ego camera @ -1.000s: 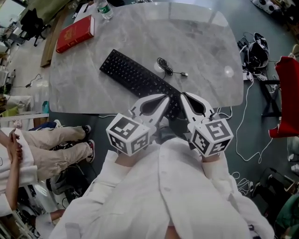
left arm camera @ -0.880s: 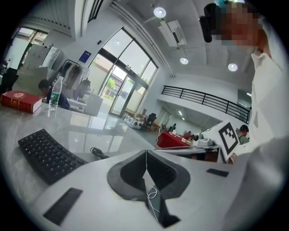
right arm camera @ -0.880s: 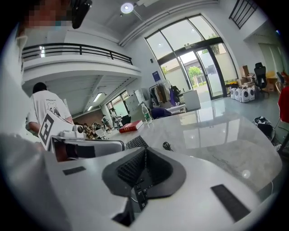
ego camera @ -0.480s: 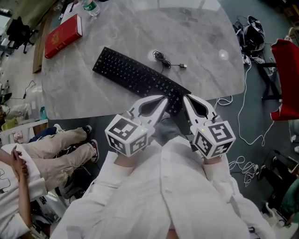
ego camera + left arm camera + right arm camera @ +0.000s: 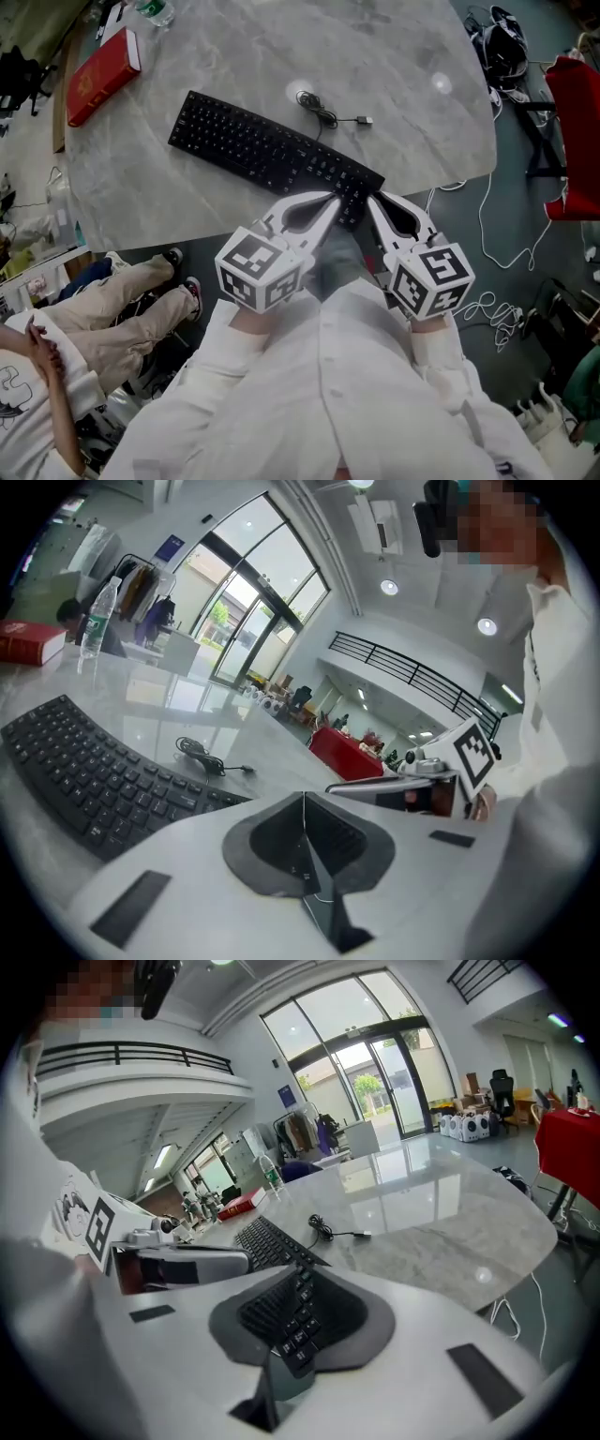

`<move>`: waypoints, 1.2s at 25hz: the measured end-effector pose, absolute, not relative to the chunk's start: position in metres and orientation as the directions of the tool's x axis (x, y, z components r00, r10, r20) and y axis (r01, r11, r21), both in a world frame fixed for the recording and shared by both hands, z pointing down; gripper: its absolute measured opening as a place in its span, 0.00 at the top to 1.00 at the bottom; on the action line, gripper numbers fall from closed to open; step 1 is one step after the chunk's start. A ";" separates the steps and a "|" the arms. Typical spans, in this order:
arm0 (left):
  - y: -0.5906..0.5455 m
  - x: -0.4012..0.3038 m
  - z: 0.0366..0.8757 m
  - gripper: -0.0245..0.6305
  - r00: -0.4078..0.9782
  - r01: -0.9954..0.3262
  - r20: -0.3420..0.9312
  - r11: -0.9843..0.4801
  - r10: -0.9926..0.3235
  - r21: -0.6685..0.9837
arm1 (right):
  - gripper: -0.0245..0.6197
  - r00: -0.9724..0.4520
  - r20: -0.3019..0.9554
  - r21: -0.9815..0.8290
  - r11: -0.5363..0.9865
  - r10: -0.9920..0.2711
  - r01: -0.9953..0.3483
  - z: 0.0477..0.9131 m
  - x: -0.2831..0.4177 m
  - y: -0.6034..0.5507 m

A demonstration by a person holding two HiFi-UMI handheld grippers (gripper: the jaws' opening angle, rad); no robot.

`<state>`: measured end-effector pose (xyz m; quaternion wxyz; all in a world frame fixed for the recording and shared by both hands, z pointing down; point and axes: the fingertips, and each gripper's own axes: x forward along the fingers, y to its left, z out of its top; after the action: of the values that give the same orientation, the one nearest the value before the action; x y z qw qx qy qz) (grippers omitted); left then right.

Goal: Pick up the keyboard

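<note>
You hold both tools low over the near edge of the pale grey marble-patterned table (image 5: 403,66), white sleeves filling the bottom of the head view. The white left gripper (image 5: 330,199) has its claw pressed together, the two jaws meeting in a single seam with nothing between them. The white right gripper (image 5: 373,199), just beside it, also has its claw pressed together and pinches nothing. Each carries its cube of square markers close to your body.

The long black keyboard (image 5: 272,155) lies flat on the table, untouched, running on a slant from far left to near right. Its near right end reaches the table's near edge, right at the tips of both grippers; in the right gripper view a few of its keys show through the dark hollow behind the closed tips.

Just beyond the keyboard lies a thin black cable (image 5: 319,105), loosely coiled, its plug pointing right. A red hardback book (image 5: 98,75) rests at the far left corner, with a clear plastic water bottle (image 5: 150,11) near it. A seated person in beige trousers (image 5: 122,300) is beside the table on the left.
</note>
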<state>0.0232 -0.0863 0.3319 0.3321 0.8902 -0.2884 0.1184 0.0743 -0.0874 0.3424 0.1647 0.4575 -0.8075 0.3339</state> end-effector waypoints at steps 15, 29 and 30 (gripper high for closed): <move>-0.088 0.009 0.386 0.94 0.779 -0.622 0.487 -0.586 -0.395 0.520 | 0.78 -0.475 0.597 -0.484 0.182 -0.646 -0.856 0.397 0.099 -0.079; -0.083 0.018 0.408 0.94 0.787 -0.612 0.501 -0.559 -0.360 0.559 | 0.57 -0.555 0.639 -0.645 0.023 -0.532 -0.764 0.451 0.080 -0.051; -0.083 0.018 0.409 0.94 0.788 -0.611 0.501 -0.559 -0.358 0.561 | 0.57 -0.571 0.632 -0.662 0.018 -0.524 -0.749 0.453 0.077 -0.049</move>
<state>0.0179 -0.0828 0.4091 0.3775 0.8668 -0.2796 0.1674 0.0770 -0.0492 0.4531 0.1047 0.4511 -0.7056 0.5364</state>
